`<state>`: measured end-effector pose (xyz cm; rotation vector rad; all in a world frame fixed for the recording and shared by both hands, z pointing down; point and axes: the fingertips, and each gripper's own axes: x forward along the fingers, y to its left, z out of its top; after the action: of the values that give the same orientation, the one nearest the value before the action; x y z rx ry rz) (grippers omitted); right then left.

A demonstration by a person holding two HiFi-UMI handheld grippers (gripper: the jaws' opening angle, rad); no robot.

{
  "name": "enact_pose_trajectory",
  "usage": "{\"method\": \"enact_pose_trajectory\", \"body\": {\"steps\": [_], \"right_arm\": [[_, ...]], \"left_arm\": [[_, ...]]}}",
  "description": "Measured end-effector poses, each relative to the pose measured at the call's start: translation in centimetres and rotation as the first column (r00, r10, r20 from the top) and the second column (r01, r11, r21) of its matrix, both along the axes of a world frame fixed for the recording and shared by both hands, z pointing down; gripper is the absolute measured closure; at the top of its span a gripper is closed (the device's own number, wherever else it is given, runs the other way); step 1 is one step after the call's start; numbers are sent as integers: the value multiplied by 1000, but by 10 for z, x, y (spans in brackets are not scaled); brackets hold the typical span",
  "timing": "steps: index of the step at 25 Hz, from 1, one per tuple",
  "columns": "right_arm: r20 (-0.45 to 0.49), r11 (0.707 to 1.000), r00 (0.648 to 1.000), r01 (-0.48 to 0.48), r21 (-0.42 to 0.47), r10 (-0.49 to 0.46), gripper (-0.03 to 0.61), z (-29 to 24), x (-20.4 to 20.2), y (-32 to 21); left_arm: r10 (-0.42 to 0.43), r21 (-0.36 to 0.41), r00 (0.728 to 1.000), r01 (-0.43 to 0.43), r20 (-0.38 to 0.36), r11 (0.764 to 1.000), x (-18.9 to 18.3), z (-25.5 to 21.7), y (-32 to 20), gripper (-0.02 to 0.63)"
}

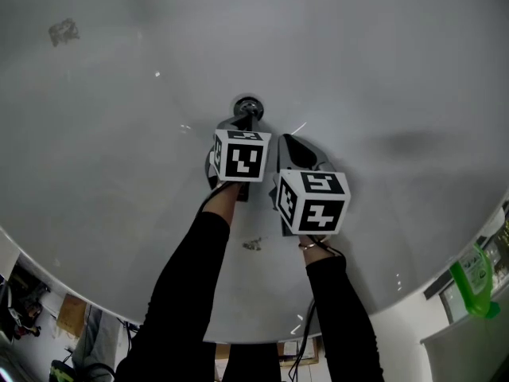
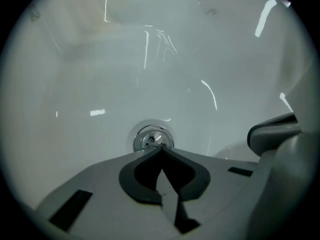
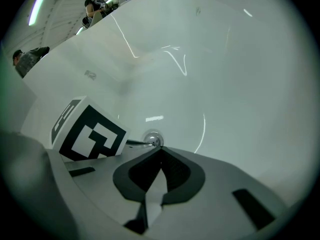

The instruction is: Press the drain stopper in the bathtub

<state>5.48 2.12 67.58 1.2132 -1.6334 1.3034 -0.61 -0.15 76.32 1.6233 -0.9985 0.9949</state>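
Jaws closed and empty on your left hand-held gripper (image 2: 161, 147) and right hand-held gripper (image 3: 161, 148); left tip, at drain stopper (image 2: 152, 137) near edge, may skid off.

Diffuse overhead light on a glossy white bathtub (image 1: 119, 173), seen in three wide-angle views.
Head view: moderately bright, with a soft grey shadow at 3 o'clock and small specular flecks near centre and at 12 o'clock. Left gripper view: dimmer, with glare streaks from 11 to 2 o'clock, a black vignette round the circular field, and a slightly soft foreground at 6 o'clock. Right gripper view: green-tinged light streak between 10 and 11 o'clock, curved reflections above centre, edges bowed, corners black.
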Motion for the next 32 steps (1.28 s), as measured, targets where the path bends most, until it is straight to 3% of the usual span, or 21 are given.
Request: {"method": "enact_pose_trajectory", "body": {"steps": [8, 15, 32], "right_arm": [[-16, 1000, 1000, 4, 23, -3, 577, -16, -3, -5], [-7, 998, 999, 32, 46, -32, 577, -46, -10, -15], [5, 995, 998, 60, 75, -60, 577, -116, -13, -17]], "left_arm": [[38, 32, 998, -36, -42, 999, -7, -25, -3, 609], [59, 95, 996, -53, -63, 994, -14, -81, -17, 609], [33, 171, 997, -21, -68, 985, -32, -179, -25, 609]]}}
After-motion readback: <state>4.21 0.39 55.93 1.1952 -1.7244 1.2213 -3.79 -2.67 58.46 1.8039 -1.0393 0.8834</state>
